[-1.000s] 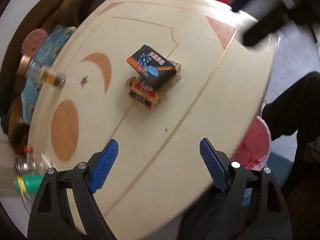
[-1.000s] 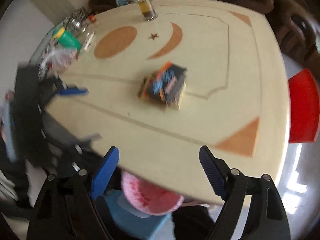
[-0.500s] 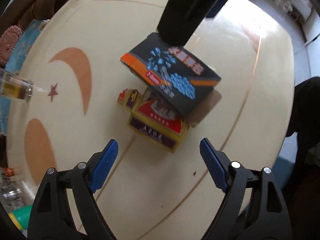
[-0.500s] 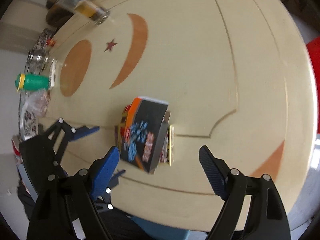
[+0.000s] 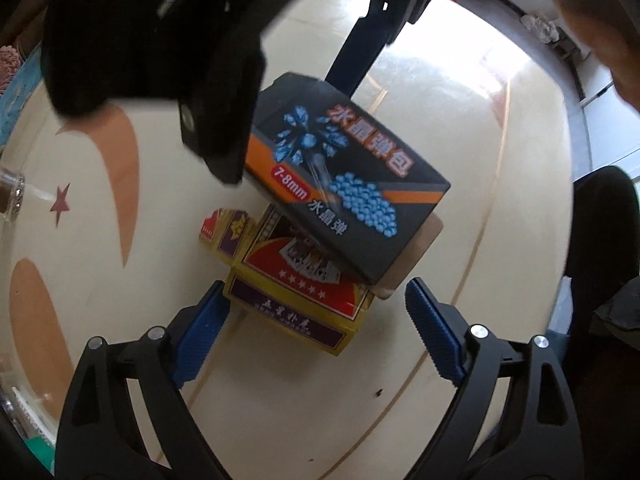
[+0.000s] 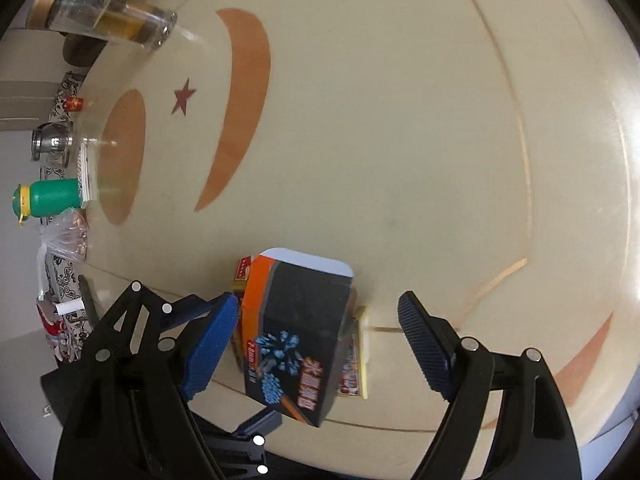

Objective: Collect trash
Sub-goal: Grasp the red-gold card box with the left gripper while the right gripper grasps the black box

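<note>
A black box with blue and orange print (image 5: 344,184) lies tilted on top of a yellow and red card box (image 5: 296,300) in the middle of the cream round table (image 5: 460,128). My left gripper (image 5: 316,332) is open, its blue pads either side of the card box's near end. My right gripper (image 6: 316,340) is open around the black box (image 6: 296,336), which stands between its pads. In the left wrist view the right gripper comes in from the far side over the black box. The card box (image 6: 354,368) peeks out under the black one.
A glass jar of amber liquid (image 6: 108,20) stands at the table's far edge. A green bottle (image 6: 48,198), a metal-lidded jar (image 6: 52,144) and a plastic bag (image 6: 66,236) sit at the left edge. Orange moon, star and oval shapes mark the tabletop.
Both grippers have closed in on the stacked boxes from opposite sides. The boxes now sit between the open pads of each gripper. The boxes have not moved.
</note>
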`<act>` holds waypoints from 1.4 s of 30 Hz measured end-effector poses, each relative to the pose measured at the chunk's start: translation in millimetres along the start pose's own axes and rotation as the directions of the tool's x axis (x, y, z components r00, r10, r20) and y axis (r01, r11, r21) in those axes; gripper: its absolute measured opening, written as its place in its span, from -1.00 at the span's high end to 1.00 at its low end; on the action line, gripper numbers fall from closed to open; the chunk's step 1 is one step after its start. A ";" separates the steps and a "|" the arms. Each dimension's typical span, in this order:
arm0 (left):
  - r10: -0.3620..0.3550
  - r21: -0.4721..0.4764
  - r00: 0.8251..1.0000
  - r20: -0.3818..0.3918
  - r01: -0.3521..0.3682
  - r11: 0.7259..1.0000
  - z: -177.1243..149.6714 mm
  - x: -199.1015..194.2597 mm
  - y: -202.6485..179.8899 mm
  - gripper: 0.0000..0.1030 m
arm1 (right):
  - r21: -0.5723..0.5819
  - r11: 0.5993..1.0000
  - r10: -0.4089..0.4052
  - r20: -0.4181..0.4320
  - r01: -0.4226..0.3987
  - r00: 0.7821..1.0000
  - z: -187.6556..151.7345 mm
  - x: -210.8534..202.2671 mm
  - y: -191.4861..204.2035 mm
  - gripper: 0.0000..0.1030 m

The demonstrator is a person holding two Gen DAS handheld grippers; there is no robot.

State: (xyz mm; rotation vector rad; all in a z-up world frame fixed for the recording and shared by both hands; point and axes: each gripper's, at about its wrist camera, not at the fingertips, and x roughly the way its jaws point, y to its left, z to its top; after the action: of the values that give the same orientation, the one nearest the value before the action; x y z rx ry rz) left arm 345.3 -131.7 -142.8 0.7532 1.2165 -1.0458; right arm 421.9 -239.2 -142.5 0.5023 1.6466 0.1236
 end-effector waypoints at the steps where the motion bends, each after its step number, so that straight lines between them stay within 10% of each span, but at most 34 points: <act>1: -0.011 -0.005 1.000 0.004 0.011 1.000 1.6 -0.6 -0.4 -0.69 | -0.003 1.000 -0.014 0.001 0.014 1.000 -1.0 -0.3 0.2 -0.51; 5: 0.032 0.005 0.999 0.018 -0.032 0.999 5.4 -2.5 -6.3 -0.69 | 0.001 1.000 -0.031 0.011 0.031 0.999 -2.6 -2.3 0.6 -0.15; 25: 0.051 0.046 0.997 0.065 -0.054 0.997 1.8 -0.8 -44.4 -0.70 | 0.081 0.997 -0.026 0.114 0.017 0.993 -22.0 -41.6 -61.9 -0.13; 32: 0.032 -0.012 0.995 0.098 -0.031 0.999 1.2 -7.0 -39.7 -0.30 | 0.102 0.994 -0.053 0.134 0.040 0.990 -40.1 -49.5 -94.0 -0.12; 42: 0.055 -0.092 0.993 0.101 -0.046 0.995 -12.1 -9.6 -48.5 -0.24 | 0.097 0.994 -0.066 0.162 0.050 0.985 -61.4 -58.3 -112.9 -0.11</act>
State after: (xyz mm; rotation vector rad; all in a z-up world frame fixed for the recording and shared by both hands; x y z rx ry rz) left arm 295.6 -136.3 -132.7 0.6499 1.1424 -0.9709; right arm 337.7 -350.4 -121.2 0.5205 1.5081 -0.0373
